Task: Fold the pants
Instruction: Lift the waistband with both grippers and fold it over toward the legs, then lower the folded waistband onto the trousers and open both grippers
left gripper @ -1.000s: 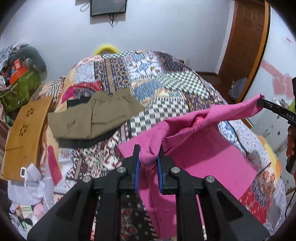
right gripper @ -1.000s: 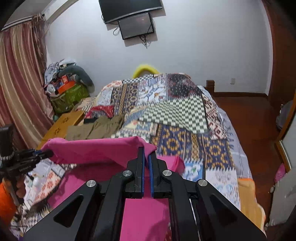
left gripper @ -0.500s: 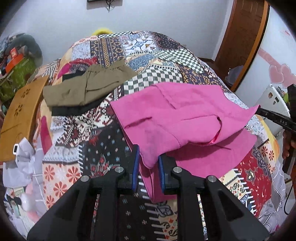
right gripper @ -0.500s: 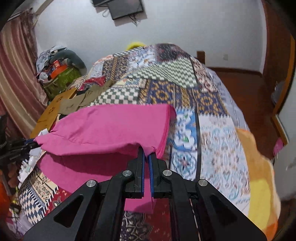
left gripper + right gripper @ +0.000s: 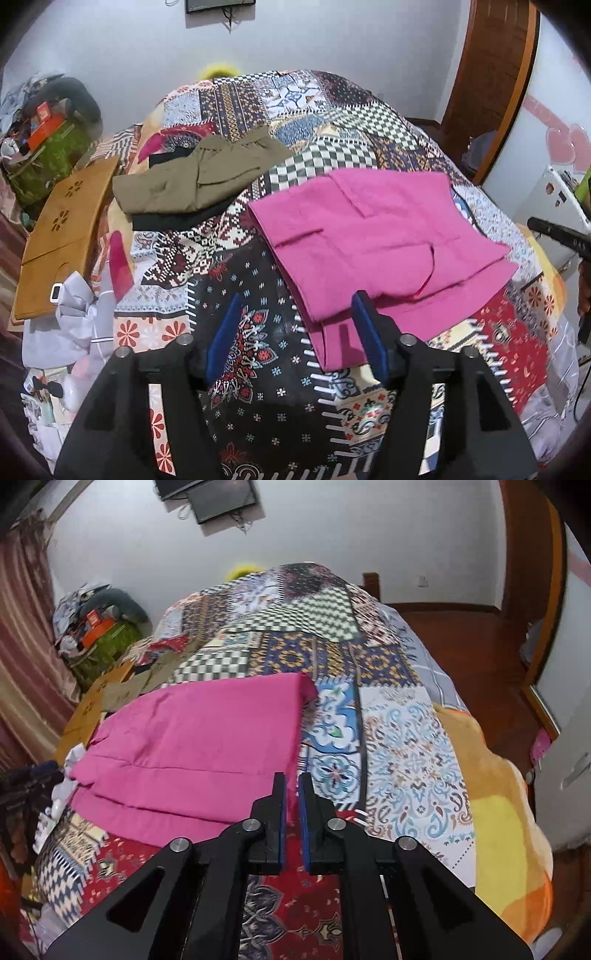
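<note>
The pink pants (image 5: 373, 240) lie folded over on the patchwork bedspread (image 5: 258, 369); they also show in the right wrist view (image 5: 199, 749). My left gripper (image 5: 295, 328) is open and empty, its fingers spread just in front of the pants' near left corner. My right gripper (image 5: 291, 794) sits at the pants' near right edge, its jaws a narrow gap apart with nothing clearly held between them. The right gripper's tip (image 5: 557, 236) shows at the right edge of the left wrist view.
Folded olive pants (image 5: 199, 177) lie on a black garment at the bed's far left. A wooden lap tray (image 5: 62, 236) and white clutter (image 5: 70, 317) sit off the left side. An orange blanket (image 5: 498, 812) lies on the bed's right edge, wooden floor beyond.
Both grippers lowered the lifted half of the pink pants onto the bed. The left gripper opened and let go. The right gripper's jaws parted slightly and the cloth slipped out.
</note>
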A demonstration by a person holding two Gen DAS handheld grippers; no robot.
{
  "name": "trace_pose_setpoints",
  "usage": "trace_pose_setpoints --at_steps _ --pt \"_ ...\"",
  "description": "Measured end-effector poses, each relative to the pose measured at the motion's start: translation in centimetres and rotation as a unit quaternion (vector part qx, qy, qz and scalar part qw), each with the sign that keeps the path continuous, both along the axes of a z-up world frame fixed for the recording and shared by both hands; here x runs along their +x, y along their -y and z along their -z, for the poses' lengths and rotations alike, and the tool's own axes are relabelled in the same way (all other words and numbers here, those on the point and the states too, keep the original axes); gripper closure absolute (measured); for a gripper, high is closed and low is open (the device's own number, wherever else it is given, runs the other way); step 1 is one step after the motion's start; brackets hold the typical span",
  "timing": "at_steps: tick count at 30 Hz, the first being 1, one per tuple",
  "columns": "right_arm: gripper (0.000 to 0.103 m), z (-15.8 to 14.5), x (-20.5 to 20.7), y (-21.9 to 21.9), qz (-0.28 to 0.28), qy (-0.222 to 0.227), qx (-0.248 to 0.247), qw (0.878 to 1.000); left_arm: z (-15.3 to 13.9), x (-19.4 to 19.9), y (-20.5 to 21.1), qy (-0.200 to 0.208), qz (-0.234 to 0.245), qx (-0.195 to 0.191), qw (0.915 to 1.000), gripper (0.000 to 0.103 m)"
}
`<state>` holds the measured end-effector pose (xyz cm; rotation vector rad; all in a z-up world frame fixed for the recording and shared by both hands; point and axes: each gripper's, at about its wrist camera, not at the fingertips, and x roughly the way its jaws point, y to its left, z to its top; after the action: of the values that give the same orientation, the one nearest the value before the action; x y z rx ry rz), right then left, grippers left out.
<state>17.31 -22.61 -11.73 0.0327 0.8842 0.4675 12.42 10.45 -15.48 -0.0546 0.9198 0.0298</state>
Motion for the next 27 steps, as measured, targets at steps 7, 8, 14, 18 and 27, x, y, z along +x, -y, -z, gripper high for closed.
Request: trace_pose_setpoints --at_steps 7,8,14,18,27 --pt "0.040 -1.7 -1.4 -3.9 -0.050 0.044 -0.008 0.998 -1.2 1.6 3.0 0.010 0.035 0.035 0.9987 0.014" --pt "0.036 -1.8 -1.6 -4.5 -0.058 0.048 -0.008 0.997 -1.1 1.8 3.5 0.008 0.045 0.040 0.9981 0.014" --pt "0.035 -0.5 -1.9 -7.8 -0.105 0.043 -0.025 0.993 1.3 3.5 7.1 -0.026 0.111 0.080 0.9902 0.014" --pt "0.035 1.0 -2.1 -9.0 -0.122 0.025 -0.032 0.992 3.3 4.7 9.3 -0.053 0.156 0.112 0.9799 0.014" --pt "0.035 3.5 -1.5 -11.8 -0.168 -0.006 -0.063 0.984 2.9 7.4 9.3 -0.054 0.154 0.086 0.9828 0.014"
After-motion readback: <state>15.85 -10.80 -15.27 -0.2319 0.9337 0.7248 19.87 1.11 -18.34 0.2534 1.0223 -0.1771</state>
